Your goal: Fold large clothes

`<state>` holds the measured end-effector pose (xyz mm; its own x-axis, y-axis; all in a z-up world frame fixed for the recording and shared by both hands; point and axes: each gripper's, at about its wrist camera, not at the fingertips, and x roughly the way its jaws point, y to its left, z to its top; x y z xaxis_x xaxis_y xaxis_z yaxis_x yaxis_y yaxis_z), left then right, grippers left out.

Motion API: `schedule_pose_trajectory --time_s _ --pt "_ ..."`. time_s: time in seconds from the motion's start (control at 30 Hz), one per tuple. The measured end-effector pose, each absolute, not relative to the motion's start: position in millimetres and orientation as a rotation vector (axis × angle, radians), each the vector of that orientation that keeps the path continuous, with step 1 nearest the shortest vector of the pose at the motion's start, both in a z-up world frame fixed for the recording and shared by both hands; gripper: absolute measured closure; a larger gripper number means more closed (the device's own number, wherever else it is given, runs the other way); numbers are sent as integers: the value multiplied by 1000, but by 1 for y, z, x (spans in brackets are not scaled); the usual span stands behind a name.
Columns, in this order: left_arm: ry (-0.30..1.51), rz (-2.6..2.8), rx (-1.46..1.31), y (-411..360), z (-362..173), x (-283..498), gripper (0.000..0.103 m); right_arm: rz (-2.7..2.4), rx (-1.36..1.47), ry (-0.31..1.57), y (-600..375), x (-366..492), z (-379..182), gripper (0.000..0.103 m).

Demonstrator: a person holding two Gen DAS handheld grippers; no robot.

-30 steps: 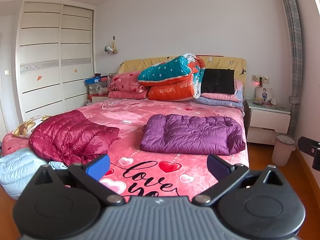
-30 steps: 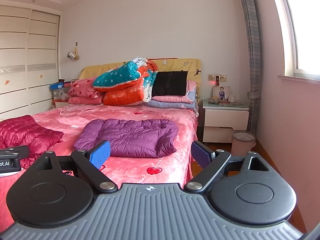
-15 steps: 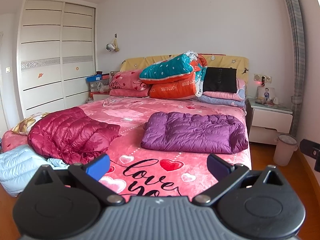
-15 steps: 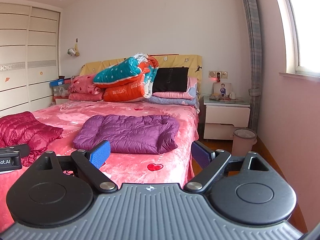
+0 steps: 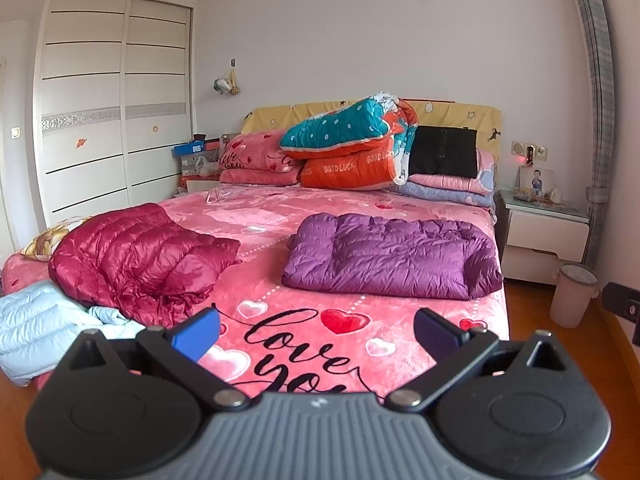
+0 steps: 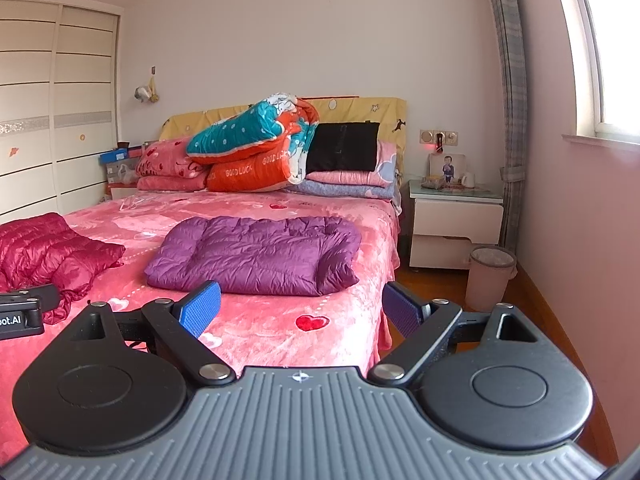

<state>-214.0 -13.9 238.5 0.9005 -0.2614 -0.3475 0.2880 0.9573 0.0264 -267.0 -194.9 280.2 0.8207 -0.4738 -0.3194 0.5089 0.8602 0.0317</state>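
Observation:
A purple down jacket (image 5: 394, 256) lies folded flat on the right half of the pink bed (image 5: 280, 344); the right wrist view shows this purple jacket (image 6: 256, 254) straight ahead. A crumpled dark red down jacket (image 5: 136, 256) lies on the bed's left side, with a pale blue jacket (image 5: 40, 328) hanging off the near left corner. My left gripper (image 5: 316, 332) is open over the foot of the bed, holding nothing. My right gripper (image 6: 300, 310) is open too, near the bed's right front corner. The red jacket (image 6: 48, 256) shows at the left of the right wrist view.
Pillows and folded quilts (image 5: 352, 152) are stacked at the headboard. A white nightstand (image 6: 456, 220) and a pink bin (image 6: 490, 276) stand right of the bed on the wooden floor. A white wardrobe (image 5: 108, 128) fills the left wall. A window wall (image 6: 580, 200) runs along the right.
Both grippers have risen slightly and tilted down, so the bed sits a little lower and closer in each view. The jaws stay open and the jackets have not moved.

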Motion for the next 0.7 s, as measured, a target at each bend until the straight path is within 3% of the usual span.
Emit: schedule_pose_trajectory --time_s 0.7 --pt "439 -306 83 -30 200 -176 1 -512 157 365 -226 -242 253 0"
